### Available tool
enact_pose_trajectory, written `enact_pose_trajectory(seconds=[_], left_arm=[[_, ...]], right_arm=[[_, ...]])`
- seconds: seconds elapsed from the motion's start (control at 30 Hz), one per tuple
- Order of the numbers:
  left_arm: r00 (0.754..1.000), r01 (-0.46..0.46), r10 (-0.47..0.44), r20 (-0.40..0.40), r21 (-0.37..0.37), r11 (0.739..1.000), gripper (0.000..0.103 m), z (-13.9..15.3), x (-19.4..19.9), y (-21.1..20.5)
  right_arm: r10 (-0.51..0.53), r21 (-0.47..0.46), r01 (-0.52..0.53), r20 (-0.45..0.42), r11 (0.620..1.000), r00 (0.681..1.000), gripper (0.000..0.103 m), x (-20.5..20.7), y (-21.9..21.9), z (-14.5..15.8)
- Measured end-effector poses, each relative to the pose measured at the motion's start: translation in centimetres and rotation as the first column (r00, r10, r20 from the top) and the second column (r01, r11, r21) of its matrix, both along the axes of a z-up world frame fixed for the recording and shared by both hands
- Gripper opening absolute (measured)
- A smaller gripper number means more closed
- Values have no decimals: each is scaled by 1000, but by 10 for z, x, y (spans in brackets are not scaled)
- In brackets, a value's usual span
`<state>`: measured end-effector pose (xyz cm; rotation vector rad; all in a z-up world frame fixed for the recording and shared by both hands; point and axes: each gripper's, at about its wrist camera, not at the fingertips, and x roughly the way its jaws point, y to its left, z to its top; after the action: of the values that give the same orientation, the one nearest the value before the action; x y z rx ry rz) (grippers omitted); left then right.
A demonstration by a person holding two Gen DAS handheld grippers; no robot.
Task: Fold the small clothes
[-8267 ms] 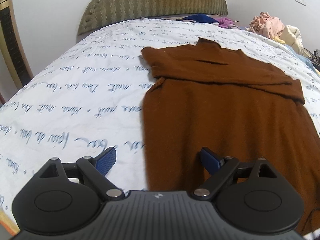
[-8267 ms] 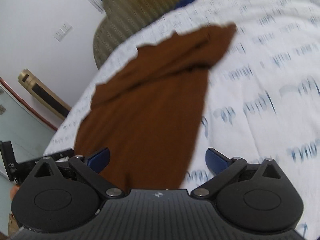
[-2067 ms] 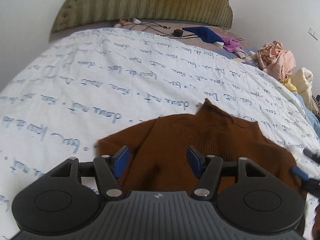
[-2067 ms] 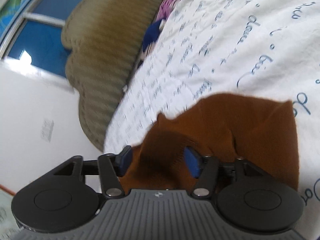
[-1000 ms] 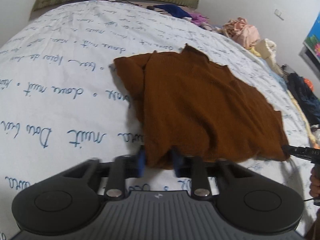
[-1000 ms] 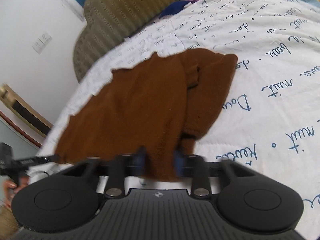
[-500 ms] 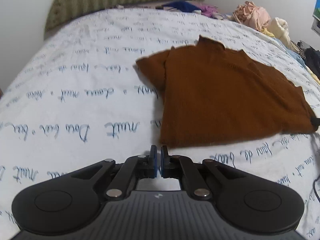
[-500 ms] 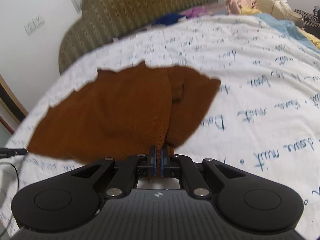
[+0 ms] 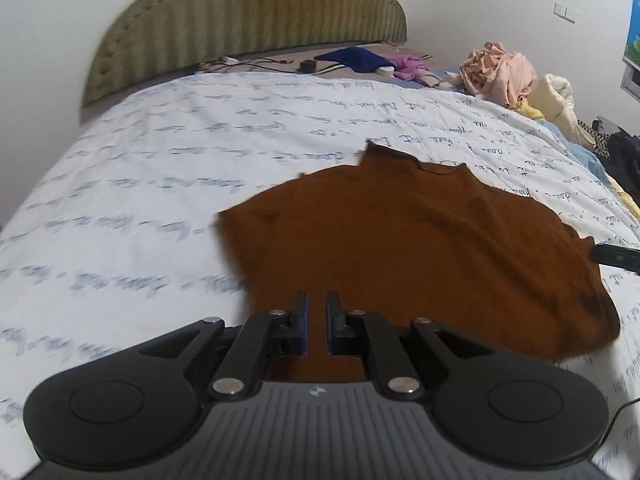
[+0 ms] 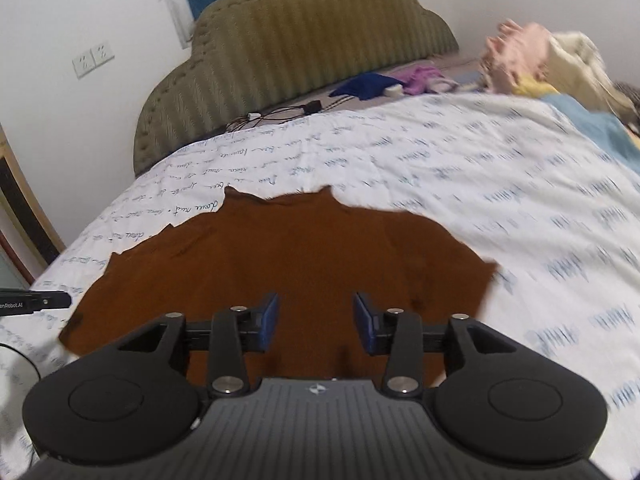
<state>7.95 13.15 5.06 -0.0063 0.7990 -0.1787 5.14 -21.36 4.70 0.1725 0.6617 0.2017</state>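
Note:
A rust-brown sweater lies folded on the white script-printed bed sheet, collar toward the headboard. My left gripper hovers over its near left part, its blue pads shut but for a thin slit, with no cloth pinched. My right gripper hangs over the sweater's near right part; its jaws are opening and nothing is between them. Each gripper's tip also shows in the other wrist view, the right gripper at the right edge and the left gripper at the left edge.
A green padded headboard stands at the far end. Near it lie cables, a dark blue cloth and a purple one. A pile of pink and cream clothes sits at the far right of the bed.
Both grippers let go of the sweater's near edge and have moved up and forward over it. The right jaws, shut half a second ago, now stand apart. The left stays shut.

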Motion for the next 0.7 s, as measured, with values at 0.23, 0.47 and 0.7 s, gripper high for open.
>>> enact_pose_trajectory(seconds=[0.23, 0.47, 0.7], left_arm=[[998, -49, 51, -32, 70, 996, 8, -27, 24, -30], [1000, -20, 21, -10, 119, 993, 9, -29, 27, -42], [999, -28, 30, -16, 109, 994, 9, -31, 37, -49]], right_arm=[[-91, -102, 94, 26, 990, 995, 43, 75, 12, -13], [-150, -2, 152, -162, 988, 975, 44, 140, -30, -47], [-73, 31, 77, -129, 997, 989, 13, 140, -21, -50]])
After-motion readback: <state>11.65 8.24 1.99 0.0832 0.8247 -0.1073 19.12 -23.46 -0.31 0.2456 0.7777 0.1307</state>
